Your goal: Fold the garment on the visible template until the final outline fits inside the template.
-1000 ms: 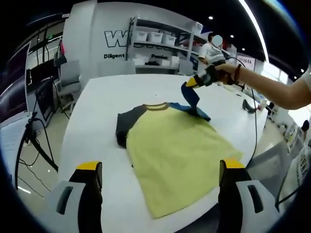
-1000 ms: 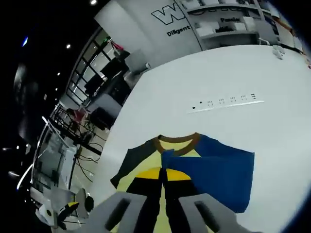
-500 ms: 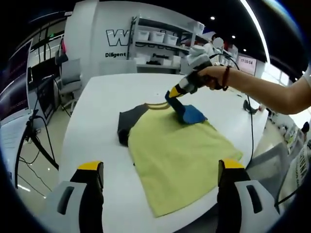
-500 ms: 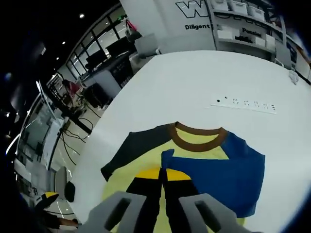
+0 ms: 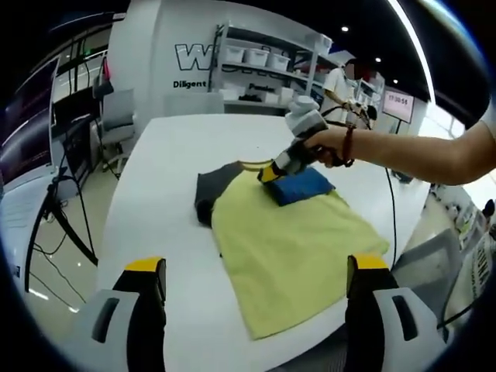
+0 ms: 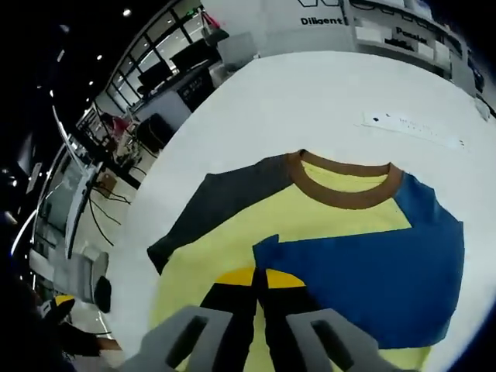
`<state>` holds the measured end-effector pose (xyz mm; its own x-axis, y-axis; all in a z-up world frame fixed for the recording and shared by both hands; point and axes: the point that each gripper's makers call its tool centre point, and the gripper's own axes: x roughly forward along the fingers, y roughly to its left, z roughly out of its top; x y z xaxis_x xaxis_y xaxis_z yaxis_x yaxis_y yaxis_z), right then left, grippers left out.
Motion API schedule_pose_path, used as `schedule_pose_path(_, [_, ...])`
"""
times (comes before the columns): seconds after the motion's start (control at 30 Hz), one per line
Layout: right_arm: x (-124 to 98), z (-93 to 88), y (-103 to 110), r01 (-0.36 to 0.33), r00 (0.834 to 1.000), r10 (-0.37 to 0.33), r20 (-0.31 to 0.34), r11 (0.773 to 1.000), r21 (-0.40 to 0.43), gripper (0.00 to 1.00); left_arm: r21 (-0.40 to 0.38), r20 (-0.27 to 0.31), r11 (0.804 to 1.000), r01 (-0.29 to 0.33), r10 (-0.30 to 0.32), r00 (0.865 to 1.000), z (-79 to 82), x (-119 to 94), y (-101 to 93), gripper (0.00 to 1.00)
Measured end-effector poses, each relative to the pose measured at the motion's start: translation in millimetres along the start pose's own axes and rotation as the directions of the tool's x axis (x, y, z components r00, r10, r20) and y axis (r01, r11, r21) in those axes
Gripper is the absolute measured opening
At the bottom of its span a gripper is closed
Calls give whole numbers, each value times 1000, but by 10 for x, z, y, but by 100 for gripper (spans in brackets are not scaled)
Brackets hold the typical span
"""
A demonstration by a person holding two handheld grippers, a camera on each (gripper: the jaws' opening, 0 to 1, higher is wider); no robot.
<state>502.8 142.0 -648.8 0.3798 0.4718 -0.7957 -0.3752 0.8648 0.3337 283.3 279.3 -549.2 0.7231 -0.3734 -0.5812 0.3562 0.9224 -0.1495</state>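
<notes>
Garment [image 5: 287,248] | blue sleeve [image 6: 372,279] now folded in | R claw [image 6: 260,280] closed on it

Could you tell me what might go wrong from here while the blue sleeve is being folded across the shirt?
The right gripper is shut on the blue sleeve; releasing unevenly could leave it bunched. The yellow shirt has its hem at the table edge, so a tug might pull it off. The grey sleeve lies unfolded.
</notes>
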Motion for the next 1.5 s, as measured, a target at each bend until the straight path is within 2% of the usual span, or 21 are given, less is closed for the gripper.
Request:
schedule_pose_path(0.07, [-6,34,33,-28,999,28,22,1000,-10,1,1,-1,1000,-2,2,1000,-7,-5,5,95])
schedule_pose_path(0.13, [-92,71,79,-61,997,61,44,998,-1,9,-2,-1,1000,-2,2,1000,-12,-8,6,95])
schedule_pose_path(0.27, [-161,30,-14,-22,999,26,46,996,-83,26,3,-2,1000,-2,2,1000,-4,3,-10,97])
schedule_pose_path(0.33, [-165,-33,-22,-27,999,31,42,997,-77,30,4,-1,1000,0,0,1000,6,10,-25,97])
schedule_pose_path(0.43, [-103,-190,17,-72,997,73,19,996,-62,30,9,-3,1000,11,-11,1000,10,36,-68,96])
schedule_pose_path(0.6, [5,-389,14,-60,998,60,-6,998,-25,26,8,2,1000,13,-13,1000,11,19,-73,96])
schedule_pose_path(0.63, [-8,-347,19,-54,998,54,24,998,-34,25,5,4,1000,12,-12,1000,8,12,-66,96])
schedule_pose_path(0.7, [-6,-354,36,-49,999,50,16,998,-28,25,3,1,1000,6,-6,1000,-10,1,-45,96])
schedule_pose_path(0.8, [-7,-339,206,-110,993,111,31,993,-34,21,6,-8,1000,3,-3,1000,-36,-4,-34,95])
schedule_pose_path(0.97, [20,-398,413,-147,989,149,13,986,-81,20,7,-8,1000,9,-9,1000,-36,4,-58,95])
schedule_pose_path(1.13, [50,-368,613,-192,980,198,30,971,-139,19,12,-9,1000,16,-15,1000,-35,6,-85,95])
schedule_pose_path(1.2, [61,-363,708,-220,973,228,30,961,-166,16,11,-10,1000,17,-17,1000,-39,5,-89,95])
schedule_pose_path(1.33, [11,-387,798,-256,963,267,30,948,-189,18,13,-9,1000,21,-21,1000,-44,5,-106,95])
schedule_pose_path(1.4, [-62,-353,865,-298,947,316,62,933,-202,18,17,-10,1000,23,-23,1000,-43,11,-114,94])
schedule_pose_path(1.43, [-127,-298,943,-338,925,367,103,915,-221,18,18,-10,1000,24,-24,1000,-42,15,-115,94])
schedule_pose_path(1.47, [-177,-299,983,-360,915,388,109,908,-213,18,18,-10,1000,25,-25,1000,-39,22,-117,94])
schedule_pose_path(1.5, [-228,-318,960,-354,920,379,100,913,-205,19,21,-13,999,27,-27,1000,-35,32,-122,94])
